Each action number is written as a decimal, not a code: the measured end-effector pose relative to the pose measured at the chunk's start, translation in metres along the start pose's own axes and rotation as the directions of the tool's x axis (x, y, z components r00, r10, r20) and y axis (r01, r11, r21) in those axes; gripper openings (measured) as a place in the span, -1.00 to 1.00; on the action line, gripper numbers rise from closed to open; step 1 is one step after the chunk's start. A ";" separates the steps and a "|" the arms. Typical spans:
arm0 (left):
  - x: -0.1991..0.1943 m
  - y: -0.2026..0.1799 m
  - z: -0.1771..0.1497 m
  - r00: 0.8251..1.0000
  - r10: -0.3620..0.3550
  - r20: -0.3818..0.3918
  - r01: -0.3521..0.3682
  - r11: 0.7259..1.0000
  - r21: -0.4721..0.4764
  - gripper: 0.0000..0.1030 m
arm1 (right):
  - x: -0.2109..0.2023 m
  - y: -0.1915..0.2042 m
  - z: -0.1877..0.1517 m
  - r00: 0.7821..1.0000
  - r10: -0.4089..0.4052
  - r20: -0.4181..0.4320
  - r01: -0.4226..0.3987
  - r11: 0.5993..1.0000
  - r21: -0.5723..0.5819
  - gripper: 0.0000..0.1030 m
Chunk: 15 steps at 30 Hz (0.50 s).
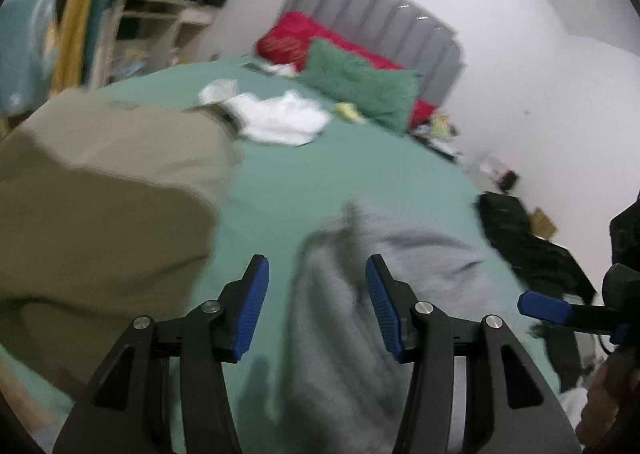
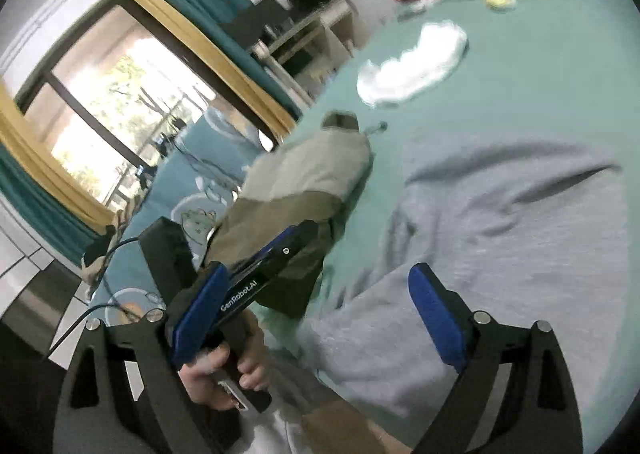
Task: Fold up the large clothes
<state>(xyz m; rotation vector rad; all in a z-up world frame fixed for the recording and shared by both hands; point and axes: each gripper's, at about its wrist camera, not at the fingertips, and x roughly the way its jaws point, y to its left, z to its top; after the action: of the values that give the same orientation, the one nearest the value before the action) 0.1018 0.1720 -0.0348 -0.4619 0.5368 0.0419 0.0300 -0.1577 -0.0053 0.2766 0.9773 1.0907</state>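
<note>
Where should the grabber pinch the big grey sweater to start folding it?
Probably the near edge of the grey sweater, coming from the bed's near side. It lies rumpled on the green sheet, its edge closest to the open right gripper and left gripper.

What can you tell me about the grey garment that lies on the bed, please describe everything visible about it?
The grey garment is a large, soft piece of clothing, looking like fleece or sweatshirt fabric in light heather grey. It lies spread but rumpled on the green bedsheet, with folds and creases across it; its type cannot be told through the blur. It rests near the bed's edge, just ahead of both grippers. The left gripper and right gripper are open and neither grips it. An olive-khaki garment lies beside it, apart.
</note>
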 end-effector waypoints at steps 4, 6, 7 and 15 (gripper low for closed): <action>0.013 -0.049 -0.006 0.975 -0.199 -0.103 0.207 0.976 0.074 0.22 | -0.032 -0.021 -0.013 0.990 -0.118 0.070 0.114 0.992 0.059 0.78; 0.033 -0.067 -0.019 0.959 -0.197 -0.202 0.224 0.968 0.117 0.23 | -0.042 -0.048 -0.020 0.975 -0.215 0.056 0.206 0.970 0.131 0.78; 0.045 -0.073 -0.028 0.956 -0.152 -0.251 0.195 0.968 0.157 0.23 | -0.044 -0.058 -0.024 0.965 -0.258 0.049 0.247 0.955 0.164 0.78; 0.074 -0.063 -0.054 0.925 -0.054 -0.375 0.138 0.970 0.201 -0.65 | -0.064 -0.133 -0.062 0.950 -0.310 0.049 0.280 0.909 0.310 0.78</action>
<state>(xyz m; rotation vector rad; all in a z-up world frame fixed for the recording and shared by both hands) 0.1491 0.0857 -0.0868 -0.2732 0.8773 -0.2032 0.0567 -0.2910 -0.0908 0.4104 1.0576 0.6441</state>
